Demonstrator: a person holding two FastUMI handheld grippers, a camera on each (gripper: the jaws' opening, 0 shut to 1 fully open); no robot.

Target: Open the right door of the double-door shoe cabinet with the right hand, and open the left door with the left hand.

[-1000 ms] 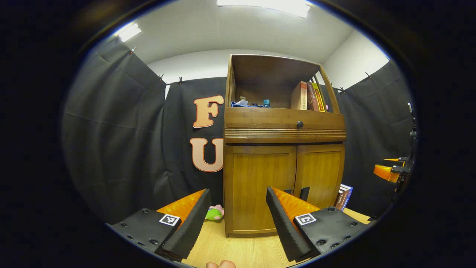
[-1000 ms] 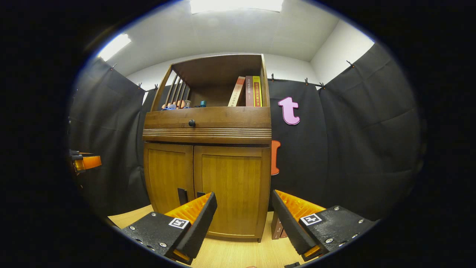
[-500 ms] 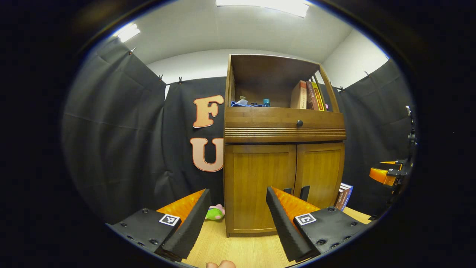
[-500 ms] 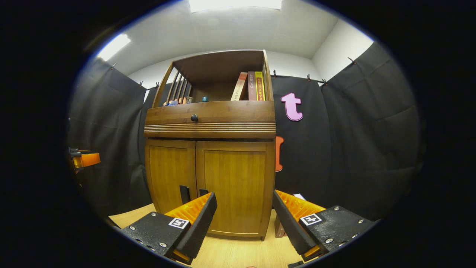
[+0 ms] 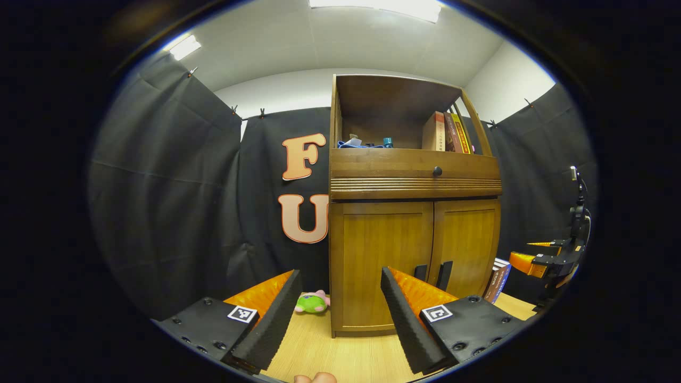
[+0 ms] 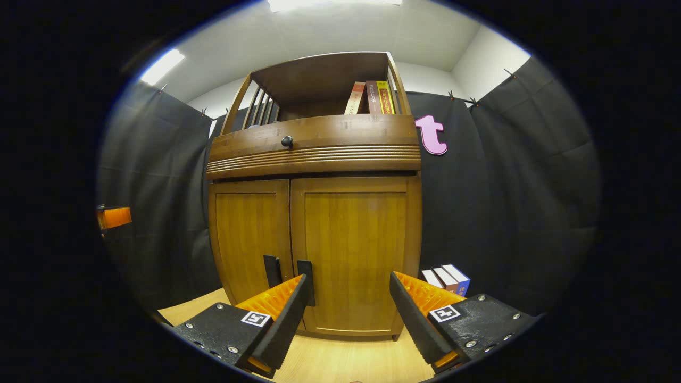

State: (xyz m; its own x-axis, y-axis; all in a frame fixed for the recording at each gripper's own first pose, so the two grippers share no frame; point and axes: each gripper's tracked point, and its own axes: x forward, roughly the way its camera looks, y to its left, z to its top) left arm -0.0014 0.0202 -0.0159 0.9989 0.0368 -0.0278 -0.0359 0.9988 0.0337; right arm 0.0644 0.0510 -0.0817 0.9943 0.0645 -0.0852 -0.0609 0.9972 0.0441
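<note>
A wooden shoe cabinet (image 5: pixel 415 183) stands on the pale wood floor, both doors closed. In the right gripper view the right door (image 6: pixel 354 250) fills the middle and its dark handle (image 6: pixel 305 274) sits just above my right gripper's left finger; the left door's handle (image 6: pixel 272 270) is beside it. My right gripper (image 6: pixel 348 298) is open, close to the door, holding nothing. In the left gripper view the left door (image 5: pixel 384 260) and both handles (image 5: pixel 433 273) lie ahead. My left gripper (image 5: pixel 339 295) is open and empty, farther back. The right gripper (image 5: pixel 548 260) shows at the far right.
Books (image 6: pixel 446 277) lean on the floor at the cabinet's right side. A green and pink plush toy (image 5: pixel 312 302) lies on the floor left of the cabinet. More books (image 5: pixel 447 133) and small items stand on the open top shelf above a drawer knob (image 5: pixel 437 171).
The right gripper has moved closer to the cabinet and lower, so the doors look bigger and the handles nearer. The left gripper has shifted slightly left; the cabinet drifted right in its view.
</note>
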